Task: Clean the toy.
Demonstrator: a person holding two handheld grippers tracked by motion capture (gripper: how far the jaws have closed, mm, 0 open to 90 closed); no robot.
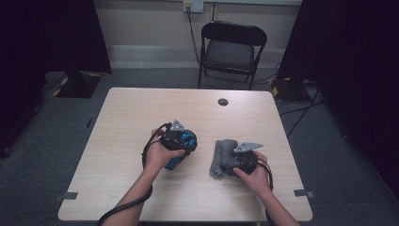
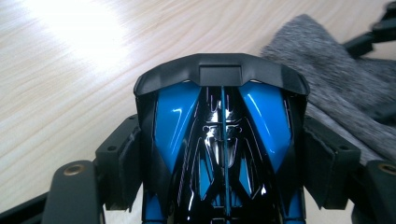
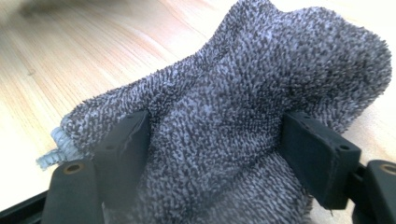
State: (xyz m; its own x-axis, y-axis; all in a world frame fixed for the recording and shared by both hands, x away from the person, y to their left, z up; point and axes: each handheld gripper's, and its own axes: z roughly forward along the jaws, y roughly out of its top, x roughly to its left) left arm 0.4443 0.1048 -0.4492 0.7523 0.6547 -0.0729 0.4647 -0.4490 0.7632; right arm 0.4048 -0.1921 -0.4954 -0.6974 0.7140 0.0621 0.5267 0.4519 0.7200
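Note:
A glossy blue and black toy car [image 2: 223,135] is clamped between the pads of my left gripper [image 2: 223,163], held a little above the wooden table [image 1: 141,117]. In the high view the toy car [image 1: 184,143] and left gripper [image 1: 181,141] sit left of centre. A grey terry cloth [image 3: 243,112] is bunched between the jaws of my right gripper [image 3: 219,154], which is shut on it. The cloth [image 1: 225,155] lies on the table to the right, with the right gripper [image 1: 235,162] at its near right side. The cloth [image 2: 336,84] also appears beyond the car.
A round grommet hole [image 1: 223,101] sits near the table's far edge. A black folding chair [image 1: 231,49] stands behind the table. Dark curtains hang at both sides. Cables trail from both grippers off the near edge.

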